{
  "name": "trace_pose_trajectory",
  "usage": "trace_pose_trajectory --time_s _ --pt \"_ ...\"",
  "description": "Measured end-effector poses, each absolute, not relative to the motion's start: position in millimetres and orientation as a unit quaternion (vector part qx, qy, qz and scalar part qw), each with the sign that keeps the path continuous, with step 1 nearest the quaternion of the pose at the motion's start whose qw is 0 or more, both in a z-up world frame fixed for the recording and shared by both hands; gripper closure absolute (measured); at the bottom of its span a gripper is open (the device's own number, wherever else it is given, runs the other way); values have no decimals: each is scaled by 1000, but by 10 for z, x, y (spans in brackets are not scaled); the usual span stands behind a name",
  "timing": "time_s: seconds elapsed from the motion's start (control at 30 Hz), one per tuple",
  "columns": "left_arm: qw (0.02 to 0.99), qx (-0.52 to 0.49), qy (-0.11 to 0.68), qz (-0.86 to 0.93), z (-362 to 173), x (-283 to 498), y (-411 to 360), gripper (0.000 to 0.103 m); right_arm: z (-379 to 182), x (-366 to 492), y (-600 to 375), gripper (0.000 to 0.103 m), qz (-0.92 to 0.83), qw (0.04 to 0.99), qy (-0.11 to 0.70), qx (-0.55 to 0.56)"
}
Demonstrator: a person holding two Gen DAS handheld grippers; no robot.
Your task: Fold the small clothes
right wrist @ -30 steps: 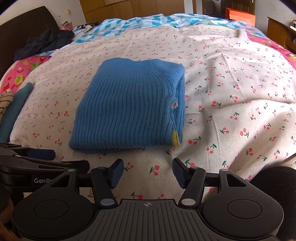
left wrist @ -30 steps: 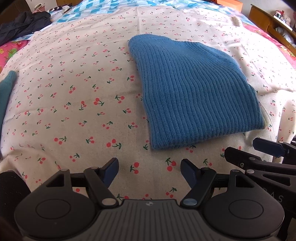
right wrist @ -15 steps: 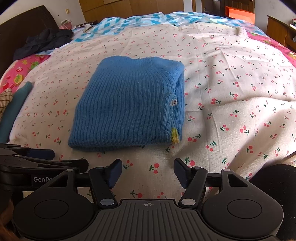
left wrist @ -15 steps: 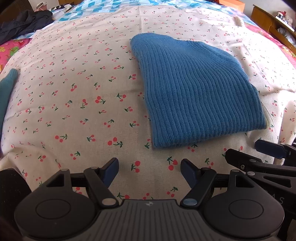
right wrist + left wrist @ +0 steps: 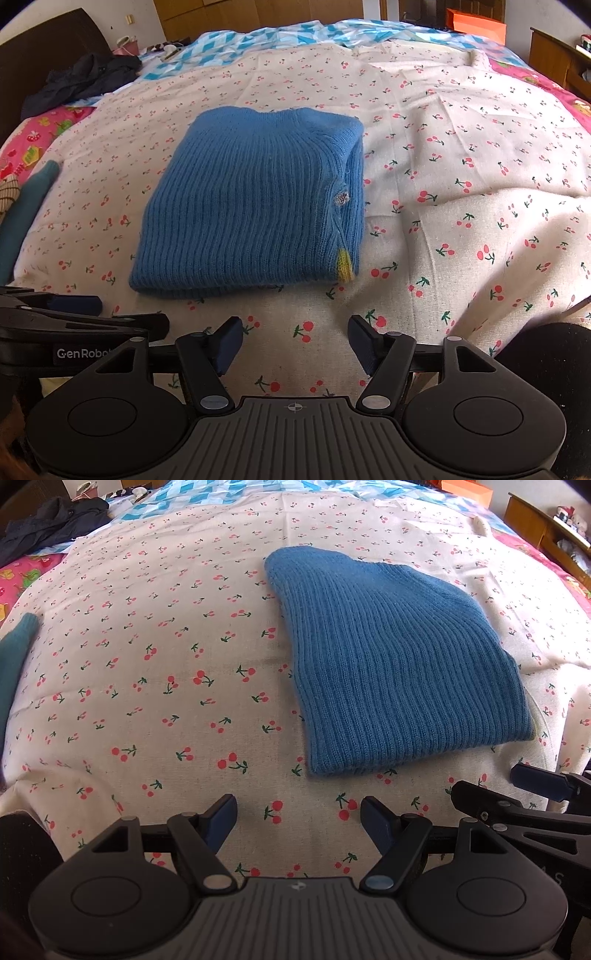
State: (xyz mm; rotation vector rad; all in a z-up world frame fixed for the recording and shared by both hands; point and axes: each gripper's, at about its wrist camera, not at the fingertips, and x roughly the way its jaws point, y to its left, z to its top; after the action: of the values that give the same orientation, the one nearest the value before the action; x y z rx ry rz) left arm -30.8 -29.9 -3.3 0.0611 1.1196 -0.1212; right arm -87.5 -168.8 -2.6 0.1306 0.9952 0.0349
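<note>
A blue ribbed knit garment (image 5: pixel 391 664) lies folded into a flat rectangle on the cherry-print sheet (image 5: pixel 166 664). It also shows in the right wrist view (image 5: pixel 255 210), with a yellow trim corner (image 5: pixel 344 264) at its near right. My left gripper (image 5: pixel 298 821) is open and empty, just short of the garment's near left corner. My right gripper (image 5: pixel 294 341) is open and empty, just short of the garment's near edge. Each gripper shows at the edge of the other's view.
A teal garment (image 5: pixel 26 206) and a striped knit item (image 5: pixel 8 192) lie at the sheet's left edge. Dark clothing (image 5: pixel 85 79) sits at the far left on a blue patterned cover (image 5: pixel 280 38). Wooden furniture (image 5: pixel 543 528) stands at the far right.
Both grippers have drawn back slightly from the folded garment and stay open. The garment has not moved.
</note>
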Motion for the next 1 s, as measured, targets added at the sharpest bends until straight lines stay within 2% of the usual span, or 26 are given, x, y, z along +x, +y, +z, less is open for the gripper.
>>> trace_pose_trajectory --time_s 1.0 --pt "850 38 523 -54 26 -352 -332 25 -57 -846 -1670 39 7 875 480 54"
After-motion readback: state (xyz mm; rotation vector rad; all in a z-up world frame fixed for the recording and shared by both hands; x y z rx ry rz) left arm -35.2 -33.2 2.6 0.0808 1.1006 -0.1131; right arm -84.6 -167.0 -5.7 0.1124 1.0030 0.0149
